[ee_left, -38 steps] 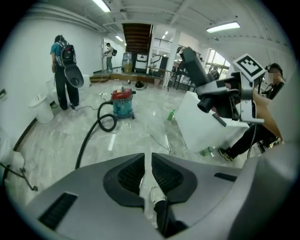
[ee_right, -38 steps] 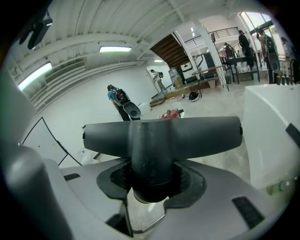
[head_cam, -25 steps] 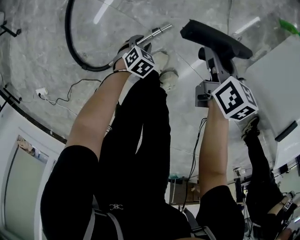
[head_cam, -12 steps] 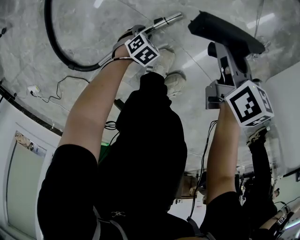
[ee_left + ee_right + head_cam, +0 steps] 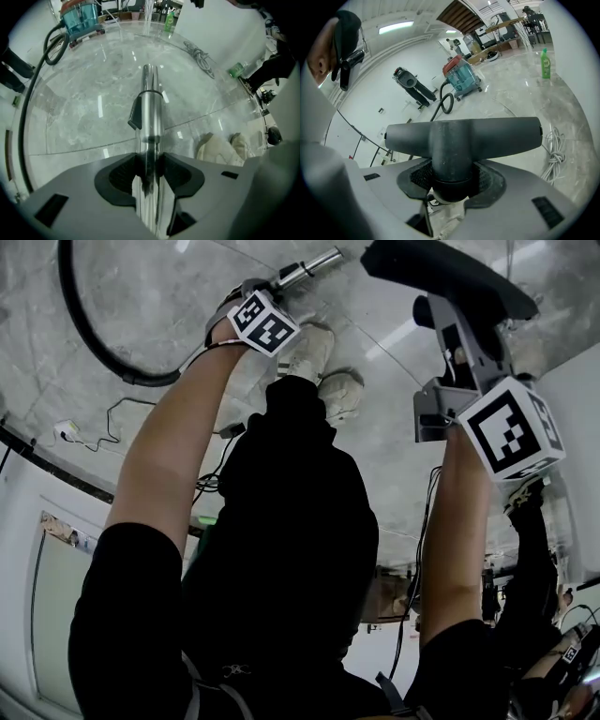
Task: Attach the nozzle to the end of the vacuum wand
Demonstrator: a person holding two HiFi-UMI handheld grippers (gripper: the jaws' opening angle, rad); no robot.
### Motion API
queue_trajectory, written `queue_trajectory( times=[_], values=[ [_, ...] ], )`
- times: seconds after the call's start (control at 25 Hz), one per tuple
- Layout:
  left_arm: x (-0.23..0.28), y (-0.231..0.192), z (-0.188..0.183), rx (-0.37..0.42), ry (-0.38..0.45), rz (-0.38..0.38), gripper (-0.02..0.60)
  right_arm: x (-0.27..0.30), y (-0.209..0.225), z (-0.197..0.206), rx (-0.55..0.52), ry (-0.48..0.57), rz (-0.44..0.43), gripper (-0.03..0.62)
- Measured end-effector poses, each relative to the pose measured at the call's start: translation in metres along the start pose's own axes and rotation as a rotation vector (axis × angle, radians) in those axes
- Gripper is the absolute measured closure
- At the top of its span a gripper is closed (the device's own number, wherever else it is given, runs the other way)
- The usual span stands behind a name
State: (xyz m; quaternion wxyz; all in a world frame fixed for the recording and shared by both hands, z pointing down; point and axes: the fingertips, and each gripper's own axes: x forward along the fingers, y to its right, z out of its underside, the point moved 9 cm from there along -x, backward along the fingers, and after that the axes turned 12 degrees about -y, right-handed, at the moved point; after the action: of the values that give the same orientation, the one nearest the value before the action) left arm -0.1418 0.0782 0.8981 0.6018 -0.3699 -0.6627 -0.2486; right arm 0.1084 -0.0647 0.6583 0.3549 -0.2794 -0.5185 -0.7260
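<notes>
A shiny metal vacuum wand (image 5: 307, 266) with a black clip (image 5: 136, 112) runs out between the jaws of my left gripper (image 5: 261, 289), which points down at the marble floor. The jaws have just been opening a little further, and the wand (image 5: 150, 93) still sits between the pads of the left gripper (image 5: 149, 176), touching both. My right gripper (image 5: 457, 338) is shut on the round neck of a black T-shaped nozzle (image 5: 441, 277). In the right gripper view the nozzle's bar (image 5: 464, 136) lies crosswise above the right gripper (image 5: 451, 180). Wand tip and nozzle are apart.
A black hose (image 5: 89, 334) curves over the floor to a teal canister vacuum (image 5: 82, 16). My shoes (image 5: 314, 352) stand just below the wand. A green bottle (image 5: 544, 63) and a coil of white cable (image 5: 555, 154) lie on the floor at the right, near a white panel (image 5: 577, 390).
Both arms have reached lower toward the floor. The left gripper and wand have shifted up and left in the head view, and the nozzle now sits at the picture's top edge.
</notes>
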Motion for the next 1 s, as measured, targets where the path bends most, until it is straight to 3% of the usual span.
queue_trajectory(
  times=[0.24, 0.44, 0.72, 0.84, 1.0],
  values=[
    [-0.076, 0.021, -0.003, 0.051, 0.231, 0.053, 0.416, -0.012, -0.008, -0.003, 0.025, 0.036, -0.067, 0.407],
    [-0.149, 0.049, -0.008, 0.093, 0.356, 0.081, 0.416, -0.039, -0.014, -0.011, 0.064, 0.076, -0.060, 0.407],
    [-0.221, 0.080, -0.018, 0.122, 0.413, 0.071, 0.416, -0.083, -0.019, -0.027, 0.059, 0.062, -0.085, 0.407],
    [-0.217, 0.089, 0.001, 0.144, 0.438, 0.081, 0.416, -0.072, -0.033, -0.007, 0.033, 0.036, -0.113, 0.407],
    [-0.201, 0.098, 0.033, 0.167, 0.463, 0.103, 0.416, -0.050, -0.052, 0.021, -0.076, -0.042, -0.088, 0.407]
  ],
)
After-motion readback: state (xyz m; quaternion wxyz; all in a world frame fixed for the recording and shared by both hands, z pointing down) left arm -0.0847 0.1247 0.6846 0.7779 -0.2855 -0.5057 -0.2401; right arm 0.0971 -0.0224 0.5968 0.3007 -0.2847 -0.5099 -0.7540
